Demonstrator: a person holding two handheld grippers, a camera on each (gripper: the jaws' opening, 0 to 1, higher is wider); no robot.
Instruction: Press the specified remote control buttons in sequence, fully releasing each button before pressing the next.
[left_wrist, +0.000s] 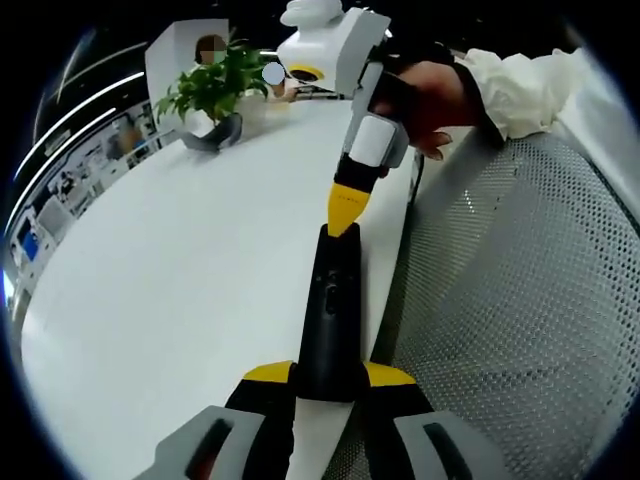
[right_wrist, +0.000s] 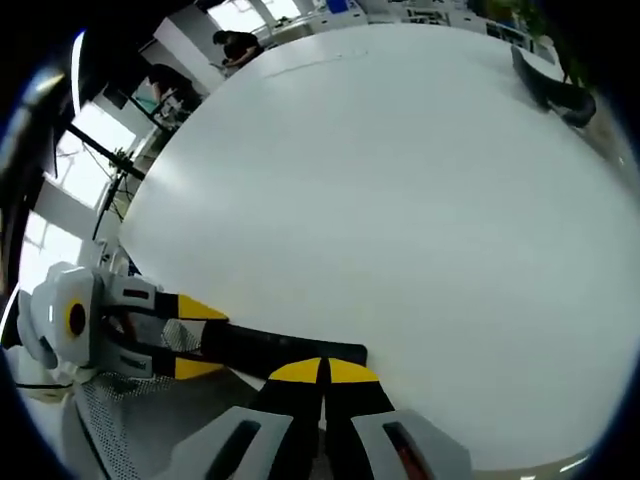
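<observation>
A long black remote control (left_wrist: 330, 300) lies at the near edge of the white table (left_wrist: 180, 280). My left gripper (left_wrist: 329, 373) is shut on its near end, one yellow-tipped jaw on each side. My right gripper (left_wrist: 345, 205) comes down from above with its jaws shut together, and its yellow tip touches the remote's far end. In the right gripper view the same right gripper (right_wrist: 323, 370) rests its shut tip on the remote control (right_wrist: 290, 352), while the left gripper (right_wrist: 198, 337) clamps the remote from the left. A hand (left_wrist: 430, 100) in a white sleeve holds the right gripper.
A potted plant (left_wrist: 215, 85) and a dark grey curved object (left_wrist: 215, 135) stand at the table's far end; the dark curved object (right_wrist: 550, 90) is also in the right gripper view. A perforated metal mesh surface (left_wrist: 520, 300) borders the table. A person (right_wrist: 238, 45) sits far off.
</observation>
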